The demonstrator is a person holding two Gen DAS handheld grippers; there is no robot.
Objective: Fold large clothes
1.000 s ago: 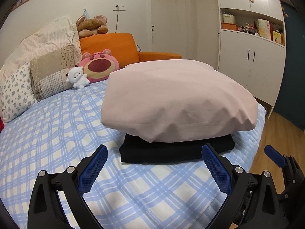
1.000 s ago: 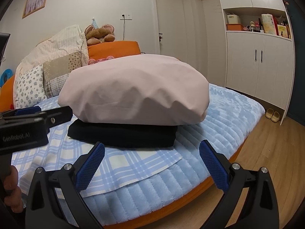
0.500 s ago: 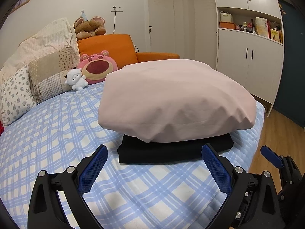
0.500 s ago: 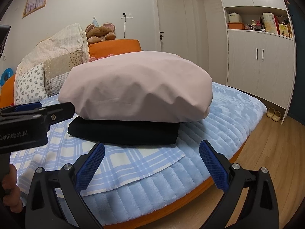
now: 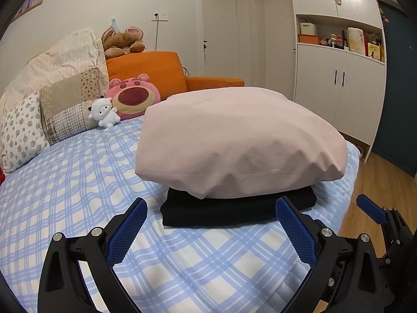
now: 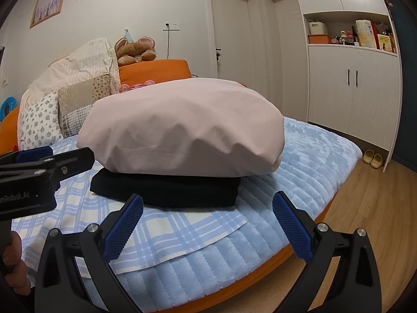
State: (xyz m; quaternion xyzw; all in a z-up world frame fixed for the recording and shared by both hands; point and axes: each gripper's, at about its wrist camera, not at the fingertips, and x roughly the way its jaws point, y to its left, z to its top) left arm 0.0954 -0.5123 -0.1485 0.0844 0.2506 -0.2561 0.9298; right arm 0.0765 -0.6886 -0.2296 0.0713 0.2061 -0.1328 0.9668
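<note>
Both tools spread, folded stack ahead on the bed.
My left tool point(image 5: 209, 220) and right tool point(image 6: 207, 215) hang empty; beyond, the black garment point(image 5: 234, 208) lies folded under a pink bundle point(image 5: 239, 140), so I'd approach low, level.

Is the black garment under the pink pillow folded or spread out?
Folded: the black garment is a compact, thick rectangle with straight edges, under the pink pillow.

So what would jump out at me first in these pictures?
Most striking is the puffy pink pillow, resting on a folded black garment near the foot of the checked blue bed. Next, the open left gripper and open right gripper frame the stack, empty. A pink bear plush sits by the pillows.
</note>
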